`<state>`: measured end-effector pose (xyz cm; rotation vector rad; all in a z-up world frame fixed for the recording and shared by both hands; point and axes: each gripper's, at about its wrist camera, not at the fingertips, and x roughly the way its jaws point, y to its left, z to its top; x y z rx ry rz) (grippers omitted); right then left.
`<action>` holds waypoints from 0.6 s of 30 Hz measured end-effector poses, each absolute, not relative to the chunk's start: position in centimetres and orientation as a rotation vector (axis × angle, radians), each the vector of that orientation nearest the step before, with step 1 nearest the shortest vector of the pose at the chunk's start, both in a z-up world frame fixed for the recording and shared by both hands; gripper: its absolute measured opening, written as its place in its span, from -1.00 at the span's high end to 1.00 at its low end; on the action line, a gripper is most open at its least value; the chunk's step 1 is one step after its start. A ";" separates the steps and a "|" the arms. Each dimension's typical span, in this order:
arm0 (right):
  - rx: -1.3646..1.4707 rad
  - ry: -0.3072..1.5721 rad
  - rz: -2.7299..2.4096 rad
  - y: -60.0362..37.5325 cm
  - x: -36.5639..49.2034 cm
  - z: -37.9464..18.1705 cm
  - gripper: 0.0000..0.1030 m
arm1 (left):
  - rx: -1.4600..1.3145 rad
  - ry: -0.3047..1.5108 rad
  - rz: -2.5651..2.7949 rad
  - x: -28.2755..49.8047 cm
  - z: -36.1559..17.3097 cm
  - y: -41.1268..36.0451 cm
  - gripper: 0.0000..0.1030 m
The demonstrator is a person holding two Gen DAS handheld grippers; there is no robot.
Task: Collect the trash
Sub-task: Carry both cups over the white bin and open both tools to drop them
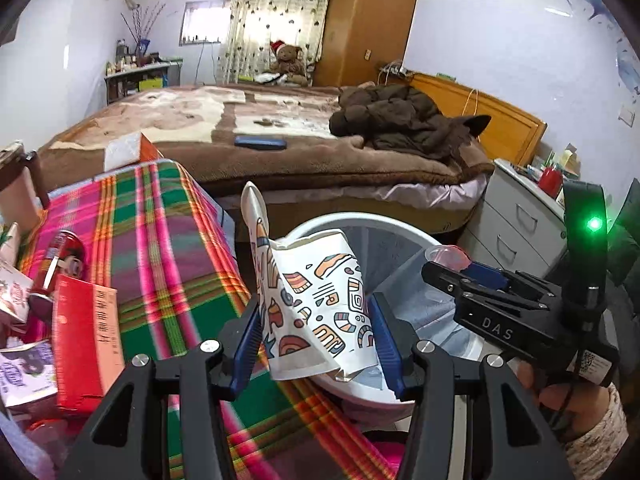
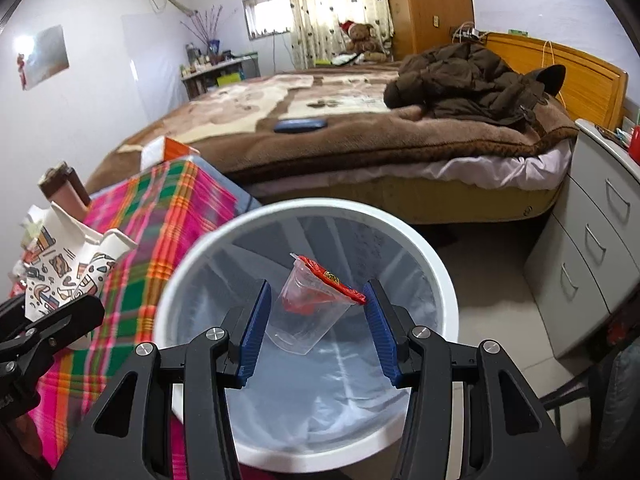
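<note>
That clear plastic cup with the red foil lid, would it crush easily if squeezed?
Probably. The clear plastic cup looks thin-walled and see-through, so likely light and easily dented. Its peeled red foil lid looks floppy. Tilted between the right hand-held gripper pads, it might slip.

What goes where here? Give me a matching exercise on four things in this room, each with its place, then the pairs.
Things:
1. patterned paper bag
2. clear plastic cup
3. brown jacket
4. red can

Places:
A. lying on the bed
B. between the right gripper's pads, over the white bin
C. on the plaid cloth
D. between the left gripper's pads, at the bin's rim

Pairs: 1-D, 2-B, 3-A, 4-C
</note>
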<state>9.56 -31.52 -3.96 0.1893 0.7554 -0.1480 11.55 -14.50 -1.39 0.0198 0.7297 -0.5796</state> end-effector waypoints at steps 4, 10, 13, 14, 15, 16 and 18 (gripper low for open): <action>0.199 0.787 -0.145 -32.0 9.8 -4.6 0.03 | 0.033 0.758 -0.592 12.0 -2.1 -15.4 -0.06; 0.168 0.790 -0.155 -31.9 9.6 -4.6 -0.04 | 0.027 0.756 -0.580 11.9 -2.3 -15.2 -0.52; 0.189 0.778 -0.153 -32.0 9.4 -4.3 -0.28 | 0.024 0.759 -0.563 11.7 -2.1 -14.6 -0.52; 0.193 0.775 -0.153 -31.9 9.3 -4.3 -0.28 | 0.025 0.756 -0.557 11.7 -2.1 -14.5 -0.52; 0.196 0.770 -0.154 -31.9 9.3 -4.2 -0.28 | 0.026 0.753 -0.552 11.6 -2.0 -14.3 -0.52; 0.197 0.767 -0.156 -31.8 9.2 -4.1 -0.28 | 0.026 0.750 -0.545 11.5 -1.8 -14.0 -0.53; 0.198 0.758 -0.150 -31.6 9.1 -3.9 -0.28 | 0.025 0.744 -0.531 11.3 -1.6 -13.5 -0.54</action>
